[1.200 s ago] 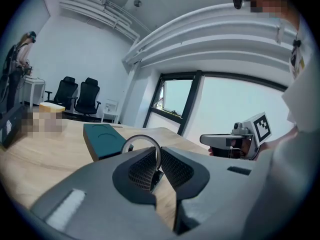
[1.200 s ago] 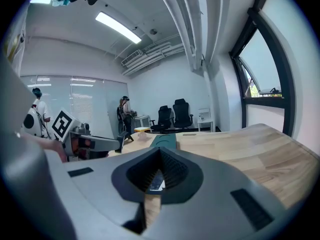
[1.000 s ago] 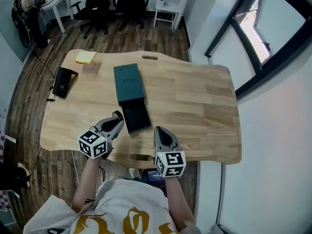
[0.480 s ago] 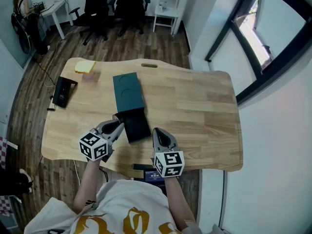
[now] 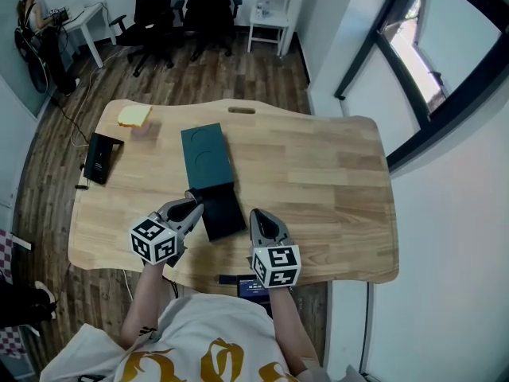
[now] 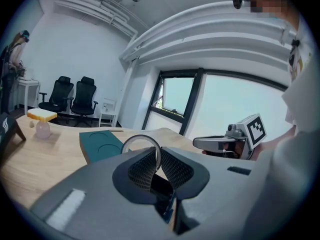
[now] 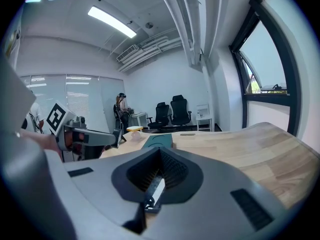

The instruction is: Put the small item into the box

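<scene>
A thin silvery ring (image 6: pixel 140 136) stands up between the pads of my left gripper (image 6: pixel 157 158), which is shut on it. In the head view that left gripper (image 5: pixel 192 208) is just left of the open black box tray (image 5: pixel 222 206). The dark green lid (image 5: pixel 206 157) lies beyond the tray, touching its far end. My right gripper (image 5: pixel 259 216) hovers right of the tray near the table's front edge. Its jaws are shut, with nothing between them in the right gripper view (image 7: pixel 159 156). The ring is too small to make out in the head view.
A yellow sponge (image 5: pixel 134 115) and a pale pink round thing (image 6: pixel 43 129) sit at the far left of the wooden table (image 5: pixel 318 173). A black device (image 5: pixel 99 157) lies on the left edge. Office chairs (image 5: pixel 167 6) stand on the floor beyond the table.
The head camera has shifted a little. Both grippers stay in about the same places beside the tray, and the left one still holds the ring.
</scene>
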`<state>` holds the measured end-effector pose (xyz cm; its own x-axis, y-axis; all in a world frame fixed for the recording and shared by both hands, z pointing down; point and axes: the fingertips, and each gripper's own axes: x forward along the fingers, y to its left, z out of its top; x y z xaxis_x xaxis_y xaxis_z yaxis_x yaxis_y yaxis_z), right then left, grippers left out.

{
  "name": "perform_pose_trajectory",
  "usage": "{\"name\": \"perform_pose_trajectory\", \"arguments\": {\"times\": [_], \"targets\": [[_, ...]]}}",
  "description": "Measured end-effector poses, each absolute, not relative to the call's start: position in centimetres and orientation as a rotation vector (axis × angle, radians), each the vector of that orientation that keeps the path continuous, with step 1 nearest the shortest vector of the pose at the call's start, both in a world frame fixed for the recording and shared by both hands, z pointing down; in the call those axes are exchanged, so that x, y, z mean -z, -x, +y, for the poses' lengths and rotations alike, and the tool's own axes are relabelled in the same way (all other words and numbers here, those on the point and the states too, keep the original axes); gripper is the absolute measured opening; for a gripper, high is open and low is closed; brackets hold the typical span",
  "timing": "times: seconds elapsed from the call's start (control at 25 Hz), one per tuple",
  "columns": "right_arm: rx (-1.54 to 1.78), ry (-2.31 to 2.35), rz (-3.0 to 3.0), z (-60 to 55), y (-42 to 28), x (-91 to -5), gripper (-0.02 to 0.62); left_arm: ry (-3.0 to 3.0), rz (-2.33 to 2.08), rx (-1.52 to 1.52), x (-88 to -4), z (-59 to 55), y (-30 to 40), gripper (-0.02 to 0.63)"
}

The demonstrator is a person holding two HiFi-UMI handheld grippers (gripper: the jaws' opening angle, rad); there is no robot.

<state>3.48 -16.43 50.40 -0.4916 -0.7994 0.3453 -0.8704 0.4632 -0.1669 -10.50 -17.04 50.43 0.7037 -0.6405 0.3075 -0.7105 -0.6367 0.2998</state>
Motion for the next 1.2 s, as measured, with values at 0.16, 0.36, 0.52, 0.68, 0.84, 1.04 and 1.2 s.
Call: {"name": "perform_pose_trajectory", "arguments": {"times": [0.16,0.36,0.52,0.68,0.84,1.04,1.2], "targets": [[-0.487,-1.448,-2.496,-16.8,-3.6,-50.6,0.005,-2.499,-1.047,-0.247,-50.9,-17.4,10.5,0.035],[-0.492,-1.456,-2.502,-16.9,-3.7,-50.8,0.005,-2.483,-1.038,-0.283,-52.0,-17.6,10.4,0.035],[-0.519,-1.455,-2.496,-17.1,-3.9,-51.6,0.005,-2.466,-1.025,-0.302,-53.0,-17.7,10.2,0.035],[-0.543,-1.461,-2.497,-17.3,-4.4,-52.2,0.005,-2.463,-1.012,-0.321,-53.8,-17.9,9.9,0.035],[-0.566,-1.474,-2.481,-17.7,-5.3,-53.0,0.005,-2.47,-1.006,-0.331,-54.3,-18.4,9.4,0.035],[-0.596,-1.471,-2.456,-18.0,-5.8,-54.2,0.005,-2.448,-0.982,-0.365,-55.7,-18.3,9.2,0.035],[-0.615,-1.465,-2.44,-18.4,-6.0,-55.0,0.005,-2.43,-0.951,-0.39,-56.8,-18.7,8.9,0.035]]}}
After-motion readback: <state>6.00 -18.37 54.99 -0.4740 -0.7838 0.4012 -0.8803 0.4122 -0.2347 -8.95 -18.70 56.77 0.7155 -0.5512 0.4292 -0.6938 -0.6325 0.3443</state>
